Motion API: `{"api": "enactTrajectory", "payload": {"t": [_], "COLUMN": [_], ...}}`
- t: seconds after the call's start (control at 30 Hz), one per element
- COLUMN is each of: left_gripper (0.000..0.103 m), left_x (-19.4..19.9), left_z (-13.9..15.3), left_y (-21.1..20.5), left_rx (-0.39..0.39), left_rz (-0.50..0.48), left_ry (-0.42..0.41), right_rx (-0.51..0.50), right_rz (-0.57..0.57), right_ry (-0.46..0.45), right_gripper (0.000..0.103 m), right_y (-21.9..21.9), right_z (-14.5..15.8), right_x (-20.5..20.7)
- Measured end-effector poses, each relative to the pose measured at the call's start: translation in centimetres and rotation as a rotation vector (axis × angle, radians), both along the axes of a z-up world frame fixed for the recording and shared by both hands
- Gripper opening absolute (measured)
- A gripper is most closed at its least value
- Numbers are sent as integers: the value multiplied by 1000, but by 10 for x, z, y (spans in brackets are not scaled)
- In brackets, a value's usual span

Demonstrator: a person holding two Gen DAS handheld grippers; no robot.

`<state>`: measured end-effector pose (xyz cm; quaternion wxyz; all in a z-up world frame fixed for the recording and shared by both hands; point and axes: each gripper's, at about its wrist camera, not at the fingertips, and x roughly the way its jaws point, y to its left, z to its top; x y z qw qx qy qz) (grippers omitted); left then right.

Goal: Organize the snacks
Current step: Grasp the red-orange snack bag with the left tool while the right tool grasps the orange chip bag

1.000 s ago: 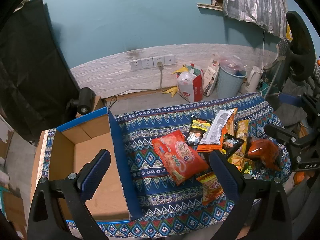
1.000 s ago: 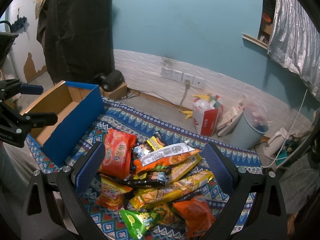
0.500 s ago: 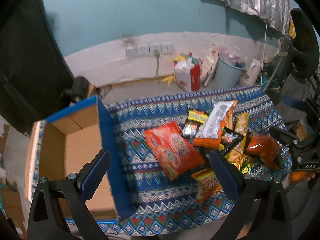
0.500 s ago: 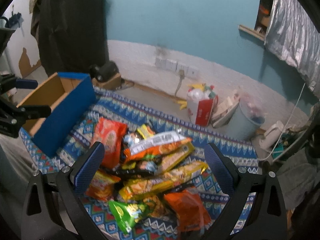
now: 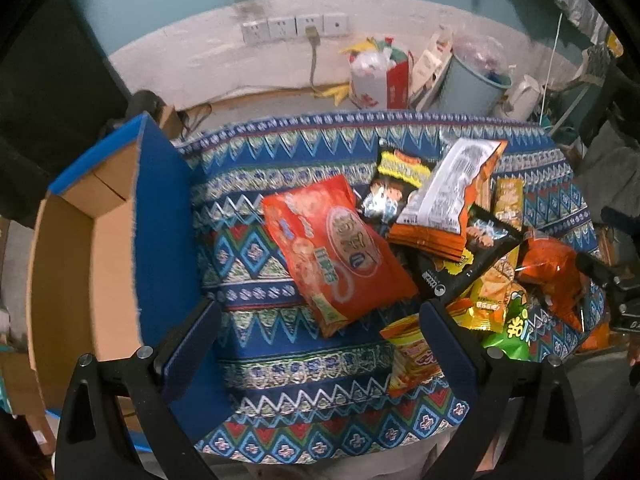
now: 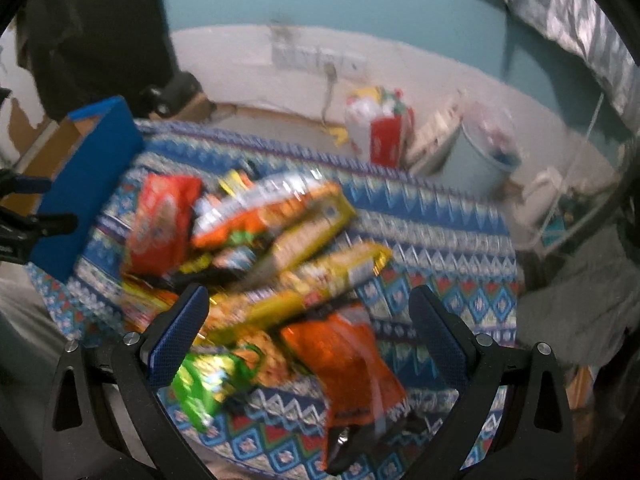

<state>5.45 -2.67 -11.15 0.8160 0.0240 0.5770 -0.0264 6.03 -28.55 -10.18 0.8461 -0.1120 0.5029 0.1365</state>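
A pile of snack bags lies on a patterned cloth [image 5: 256, 272]. A large red-orange bag [image 5: 336, 248] lies nearest the open blue cardboard box [image 5: 164, 216], which stands at the left and looks empty. My left gripper [image 5: 320, 344] is open above the cloth, with the red-orange bag just ahead between its fingers. My right gripper [image 6: 308, 340] is open over the pile, above an orange bag [image 6: 352, 364] and a green bag [image 6: 200, 388]. The right wrist view is blurred. The box [image 6: 88, 168] shows at its left.
A pale blue bin [image 5: 472, 80], a red-and-white bag [image 5: 380, 76] and a white kettle [image 5: 520, 96] stand on the floor behind the table, below wall sockets [image 5: 292, 28]. A dark cloth hangs at the left [image 5: 52, 72].
Both grippers have moved down and closer to the snack pile. The snacks and the box have not moved. Both stay open.
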Motion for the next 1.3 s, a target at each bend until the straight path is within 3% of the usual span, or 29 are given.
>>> {"api": "enactTrajectory", "payload": {"t": [0.33, 0.7, 0.73, 0.87, 1.03, 1.3], "left_gripper": [101, 101, 101, 101, 101, 101], "left_x": [28, 57, 59, 68, 80, 98], "left_z": [-37, -68, -69, -77, -88, -112], "left_y": [-14, -15, -15, -13, -13, -21], "left_rx": [-9, -21, -26, -41, -10, 35], "left_rz": [35, 112, 117, 147, 163, 178], "left_ry": [97, 159, 162, 175, 170, 189], "right_rx": [-85, -88, -88, -90, -65, 43], "right_rz": [3, -2, 9, 38, -30, -169], "right_ry": [121, 231, 243, 288, 246, 98], "right_gripper": [98, 98, 96, 65, 58, 57], "right_y": [-25, -41, -39, -34, -41, -57], "right_z": [-45, -86, -89, -103, -95, -61], "right_x": [1, 15, 15, 15, 21, 35]}}
